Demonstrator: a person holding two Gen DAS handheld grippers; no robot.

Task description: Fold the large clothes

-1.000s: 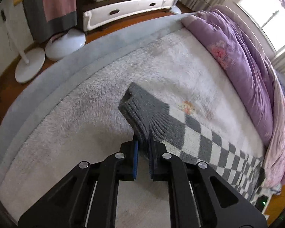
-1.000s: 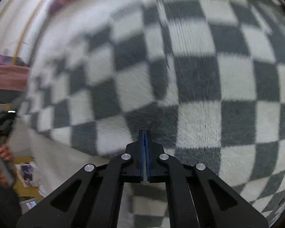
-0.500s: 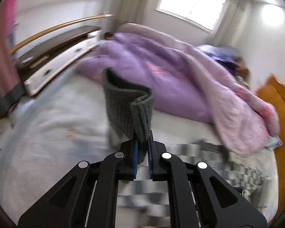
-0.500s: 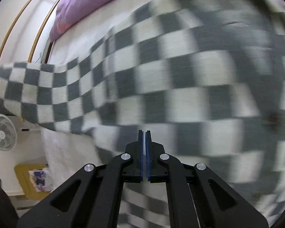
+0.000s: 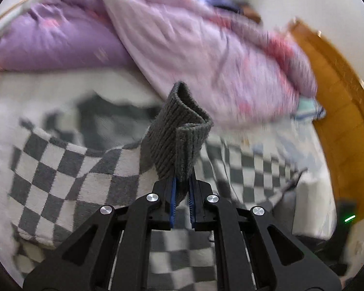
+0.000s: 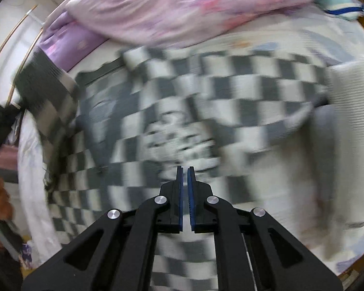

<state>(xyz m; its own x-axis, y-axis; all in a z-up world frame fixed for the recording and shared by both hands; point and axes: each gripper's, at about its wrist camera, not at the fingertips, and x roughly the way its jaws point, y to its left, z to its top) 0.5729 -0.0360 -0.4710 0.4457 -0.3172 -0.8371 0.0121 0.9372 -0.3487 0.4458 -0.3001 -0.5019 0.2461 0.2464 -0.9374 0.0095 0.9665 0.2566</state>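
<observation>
A grey-and-white checkered sweater (image 5: 60, 169) lies spread on the bed, blurred by motion. My left gripper (image 5: 182, 181) is shut on its grey ribbed cuff (image 5: 179, 133), which stands folded above the pads, over the sweater's body. In the right wrist view the sweater (image 6: 230, 84) fills the middle, and its lifted sleeve (image 6: 46, 77) hangs at the far left. My right gripper (image 6: 185, 169) hovers above the sweater. Its jaws are opening, with a narrow gap and nothing between them.
A purple and pink quilt (image 5: 206, 48) is piled along the far side of the bed. A wooden headboard (image 5: 339, 121) curves at the right, with a pale blue pillow (image 5: 308, 109) beside it. White knit fabric (image 6: 351, 97) lies at the sweater's right end.
My left gripper has swung the cuff from the bare bed cover across to above the sweater's body. My right gripper has lifted off the checkered fabric and its pads have parted slightly.
</observation>
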